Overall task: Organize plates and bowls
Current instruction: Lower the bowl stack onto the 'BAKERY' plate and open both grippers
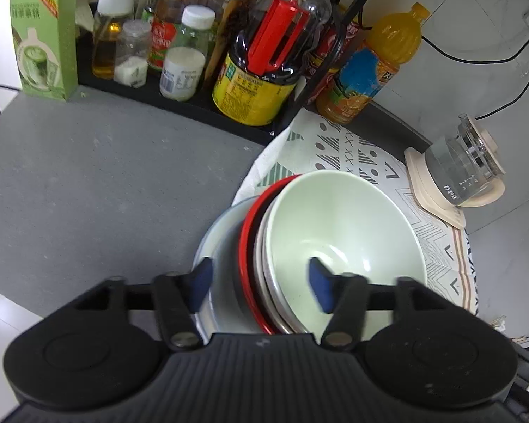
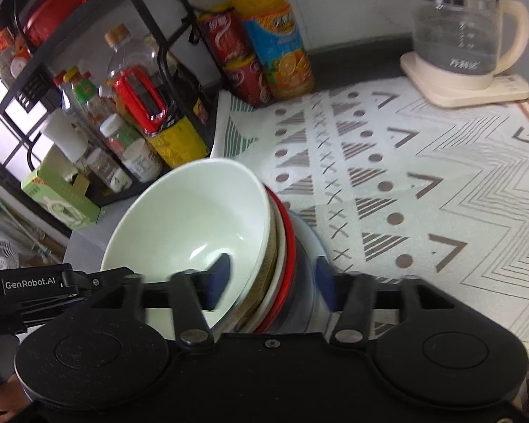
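Observation:
A nested stack of dishes sits tilted at the edge of the patterned mat (image 1: pixel 363 155): a pale green bowl (image 1: pixel 342 232) on top, then white and red plates (image 1: pixel 248 243), with a pale blue bowl (image 1: pixel 222 243) at the bottom. My left gripper (image 1: pixel 261 283) straddles the stack's near rims, one pad outside the blue bowl, one inside the green bowl. My right gripper (image 2: pixel 275 282) straddles the stack from the other side, one pad inside the green bowl (image 2: pixel 194 218), one outside the blue bowl (image 2: pixel 306 257). Whether the pads press on the stack does not show.
A black rack (image 1: pixel 180 98) with bottles and jars stands at the back. A green carton (image 1: pixel 44 42) stands at its left end. An orange juice bottle (image 1: pixel 377 67) and red cans are beside it. A glass kettle (image 2: pixel 458 31) stands on its base at the mat's far corner.

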The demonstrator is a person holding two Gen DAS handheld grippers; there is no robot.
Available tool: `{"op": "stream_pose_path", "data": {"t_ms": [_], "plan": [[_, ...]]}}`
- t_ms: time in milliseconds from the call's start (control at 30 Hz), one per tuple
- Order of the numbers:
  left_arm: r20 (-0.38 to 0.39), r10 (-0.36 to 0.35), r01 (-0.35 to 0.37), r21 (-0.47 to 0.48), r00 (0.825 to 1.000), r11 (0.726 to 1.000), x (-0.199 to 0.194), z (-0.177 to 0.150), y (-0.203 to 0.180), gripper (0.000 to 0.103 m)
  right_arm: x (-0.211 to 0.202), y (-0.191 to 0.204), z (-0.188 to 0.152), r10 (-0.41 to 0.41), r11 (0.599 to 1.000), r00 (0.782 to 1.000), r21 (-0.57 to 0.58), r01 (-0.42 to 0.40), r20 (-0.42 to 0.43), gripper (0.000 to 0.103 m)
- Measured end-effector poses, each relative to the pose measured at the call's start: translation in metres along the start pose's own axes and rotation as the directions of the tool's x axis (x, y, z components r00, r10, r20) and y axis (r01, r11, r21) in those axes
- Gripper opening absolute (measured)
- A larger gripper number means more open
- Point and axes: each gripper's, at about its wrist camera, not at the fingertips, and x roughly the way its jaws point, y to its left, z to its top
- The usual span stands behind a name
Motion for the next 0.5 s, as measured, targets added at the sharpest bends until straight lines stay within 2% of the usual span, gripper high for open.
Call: {"op": "stream_pose_path", "data": {"t_ms": [33,67,133,300,500], "plan": [[0.008,0.006,-0.006,0.011,1.000,1.000,-0.002,-0.001,-0.001,0.074,-0.004,-0.001,-0.001,0.000,1.000,1.000,0.009,0.000,0.012,0.072],[0.014,0.007,-0.008,0.018,1.000,1.000,-0.003,-0.001,-0.002,0.076,-0.008,-0.002,-0.001,0.001,1.000,1.000,0.018,-0.002,0.024,0.075],[0.019,0.004,-0.005,0.029,1.000,1.000,-0.005,-0.001,-0.003,0.082,-0.017,-0.003,-0.003,-0.004,1.000,0.999,0.030,0.003,0.053,0.093],[0.020,0.024,-0.025,0.080,1.000,0.996,-0.008,-0.001,-0.010,0.085,-0.033,-0.008,-0.004,-0.037,0.999,0.994,0.036,0.034,0.106,0.103],[0.051,-0.010,0.002,0.141,0.999,0.990,-0.019,-0.006,-0.021,0.093,-0.049,-0.018,-0.007,-0.104,0.994,0.985,0.050,0.098,0.136,0.103]]}}
